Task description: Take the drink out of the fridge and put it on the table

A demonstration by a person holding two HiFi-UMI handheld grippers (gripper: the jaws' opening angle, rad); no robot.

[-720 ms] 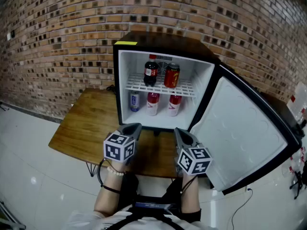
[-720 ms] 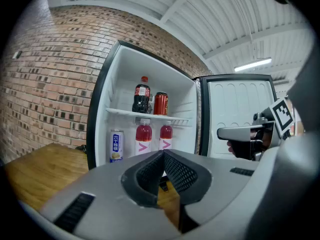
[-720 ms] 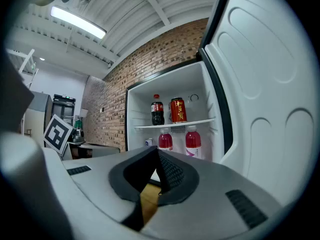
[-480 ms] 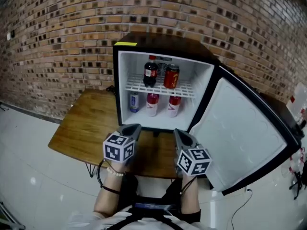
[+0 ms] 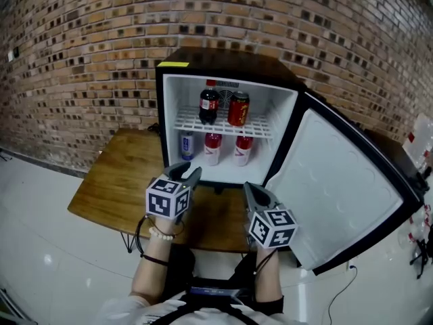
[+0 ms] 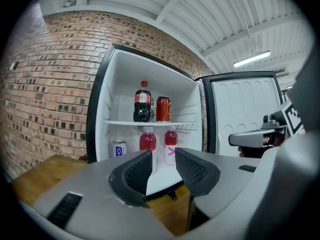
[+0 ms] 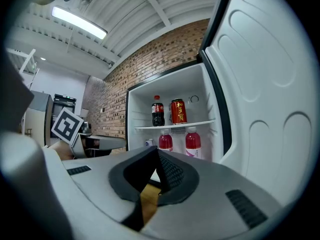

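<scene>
Your left tongs (image 5: 188,173) stand partly open with nothing between the jaws, held over the wooden counter (image 5: 118,181) in front of the open fridge (image 5: 226,65). Your right tongs (image 5: 249,187), just beside them, are closed tip to tip and empty. The drinks sit inside the fridge: a cola bottle (image 5: 208,105) and a red can (image 5: 237,108) on the wire shelf (image 5: 260,128), with a small blue can (image 5: 187,144), a red bottle (image 5: 214,147) and a second red bottle (image 5: 243,149) below it.

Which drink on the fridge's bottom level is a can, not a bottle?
The small blue-and-white can, standing leftmost on that level. The two drinks to its right are taller red bottles.
</scene>
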